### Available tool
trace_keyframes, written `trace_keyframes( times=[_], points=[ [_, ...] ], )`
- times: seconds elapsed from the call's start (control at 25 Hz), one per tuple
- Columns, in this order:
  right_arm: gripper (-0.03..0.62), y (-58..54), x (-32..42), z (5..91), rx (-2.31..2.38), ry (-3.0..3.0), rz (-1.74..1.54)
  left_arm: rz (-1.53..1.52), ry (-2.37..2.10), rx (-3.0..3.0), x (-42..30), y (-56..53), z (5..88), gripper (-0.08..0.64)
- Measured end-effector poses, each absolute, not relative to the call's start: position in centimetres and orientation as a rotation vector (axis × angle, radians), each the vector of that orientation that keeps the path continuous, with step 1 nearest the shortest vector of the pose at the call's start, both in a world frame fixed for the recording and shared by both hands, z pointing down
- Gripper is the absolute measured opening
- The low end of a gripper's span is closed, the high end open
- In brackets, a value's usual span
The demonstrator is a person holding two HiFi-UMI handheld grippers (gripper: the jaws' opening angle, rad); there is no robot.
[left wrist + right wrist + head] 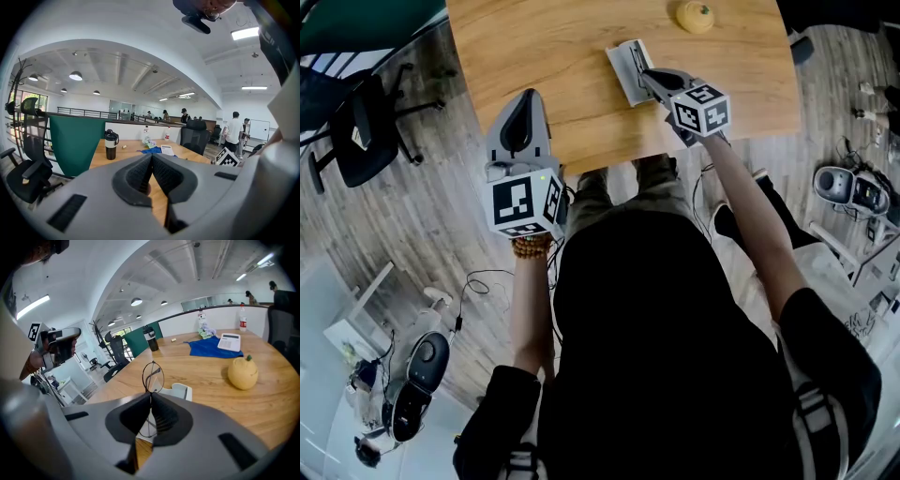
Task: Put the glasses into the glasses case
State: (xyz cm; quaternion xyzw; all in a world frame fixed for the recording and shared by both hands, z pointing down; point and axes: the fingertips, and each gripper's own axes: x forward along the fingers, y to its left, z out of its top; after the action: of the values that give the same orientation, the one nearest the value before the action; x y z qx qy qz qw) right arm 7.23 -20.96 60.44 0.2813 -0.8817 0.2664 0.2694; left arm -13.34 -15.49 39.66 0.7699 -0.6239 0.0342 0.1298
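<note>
- Glasses (153, 376), thin wire frames with round lenses, stood upright in the right gripper (151, 395). Its jaws were pinched together on the frame at what looked like the bridge, though the wire was too fine to be sure.
- They hung just above the pale glasses case (182, 391), which lay on the wooden table (581, 37) near its front edge. A yellow fruit-shaped object (243, 372) sat beyond the case, well apart from it.
- The left gripper (151, 158) was closed with nothing between its pads. It was held over the table's near edge, apart from the case.
- Frames like these are likely light, springy and easily bent, with lenses that scratch. The hold belongs on the bridge or rim with a gentle squeeze, not on the glass or a thin temple arm.
- Laying them flat in the case would call for a slow tilt before release.
</note>
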Motion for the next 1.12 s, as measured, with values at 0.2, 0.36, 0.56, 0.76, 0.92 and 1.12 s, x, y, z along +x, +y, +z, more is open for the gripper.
trace_keyframes(
  times=[0.2,0.36,0.56,0.76,0.92,1.12],
  points=[
    [0.015,-21.4,7.6,61.3,0.771,-2.346,0.733,0.092,-1.807,2.258,-12.1,-15.6,39.3,0.020],
    [0.015,-21.6,7.3,62.3,0.761,-2.322,0.746,0.097,-1.804,2.258,-12.0,-15.5,39.3,0.020],
    [0.015,-22.0,7.3,63.0,0.761,-2.295,0.757,0.102,-1.810,2.245,-12.1,-15.2,39.5,0.020],
    [0.015,-22.0,7.8,63.9,0.765,-2.245,0.765,0.110,-1.815,2.242,-12.3,-15.0,39.5,0.019],
    [0.015,-22.0,8.1,64.7,0.772,-2.215,0.779,0.113,-1.819,2.242,-12.4,-14.8,39.5,0.020],
    [0.015,-22.2,8.4,65.8,0.779,-2.175,0.784,0.120,-1.817,2.240,-12.5,-14.7,39.7,0.020]
  ],
)
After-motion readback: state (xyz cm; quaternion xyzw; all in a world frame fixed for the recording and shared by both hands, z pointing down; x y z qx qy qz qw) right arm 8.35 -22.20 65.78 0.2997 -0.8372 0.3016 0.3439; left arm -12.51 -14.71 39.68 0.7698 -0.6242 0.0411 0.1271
